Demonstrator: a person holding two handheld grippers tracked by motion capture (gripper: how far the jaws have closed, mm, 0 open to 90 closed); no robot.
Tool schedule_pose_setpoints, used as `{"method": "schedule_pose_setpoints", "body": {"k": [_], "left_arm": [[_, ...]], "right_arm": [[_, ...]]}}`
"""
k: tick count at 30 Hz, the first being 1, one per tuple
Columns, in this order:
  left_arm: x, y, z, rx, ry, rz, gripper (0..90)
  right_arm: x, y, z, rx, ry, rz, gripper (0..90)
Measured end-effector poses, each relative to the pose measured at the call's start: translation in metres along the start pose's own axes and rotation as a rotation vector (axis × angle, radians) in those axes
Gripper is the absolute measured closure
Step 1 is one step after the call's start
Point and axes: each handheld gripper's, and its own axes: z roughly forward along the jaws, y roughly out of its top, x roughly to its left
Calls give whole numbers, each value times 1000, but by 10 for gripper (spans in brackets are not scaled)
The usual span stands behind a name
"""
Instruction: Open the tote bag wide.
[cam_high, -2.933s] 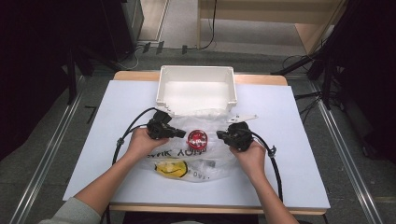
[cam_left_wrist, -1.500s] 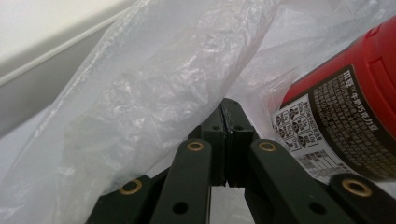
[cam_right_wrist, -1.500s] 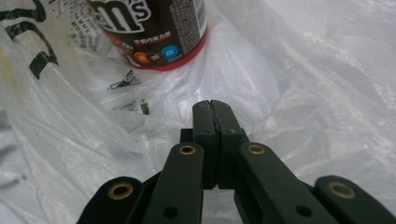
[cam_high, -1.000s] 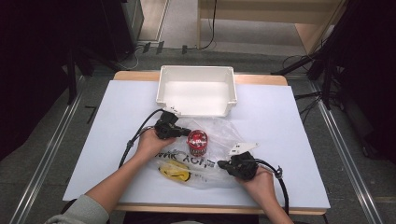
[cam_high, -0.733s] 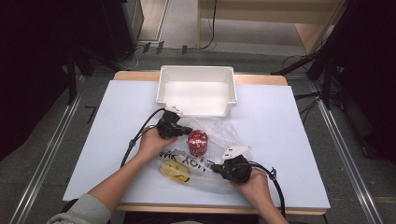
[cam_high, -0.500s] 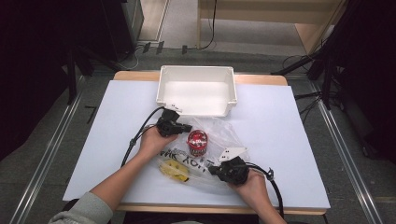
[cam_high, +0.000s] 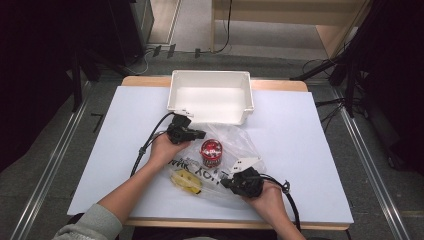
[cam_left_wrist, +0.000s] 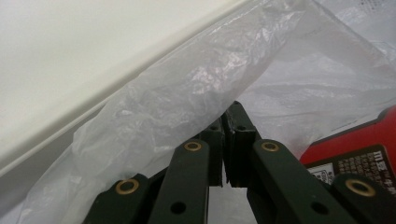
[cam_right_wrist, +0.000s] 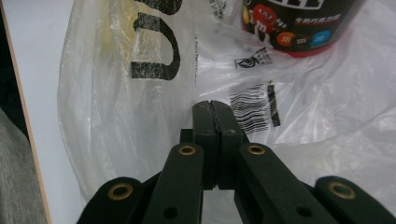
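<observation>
At the table's near edge, the right gripper, jaws closed on the clear plastic bag, has drawn its right side nearer, while the left gripper stays pinched on the far edge, stretching the bag open around the red can.

A clear thin plastic bag with black lettering shows a red round candy tub and a yellow banana; a white rectangular plastic bin sits by the pale blue tabletop's far edge.

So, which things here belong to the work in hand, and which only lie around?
In the work:
- plastic bag, pinched by the left gripper and the right gripper
- red can in the bag
- yellow item in the bag

Lying about:
- white bin, empty, behind the bag
- cables on the floor
</observation>
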Motion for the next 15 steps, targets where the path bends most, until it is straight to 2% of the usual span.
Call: {"method": "schedule_pose_setpoints", "body": {"k": [8,12,15], "left_arm": [[-7,5,-12,-27,-19,10,884],[-10,8,-20,-46,-38,15,881],[-13,9,-23,-37,-50,18,867]], "right_arm": [[-6,2,-12,-45,-9,29,893],[-7,3,-19,-68,-30,34,883],[-11,4,-25,-88,-36,64,883]]}}
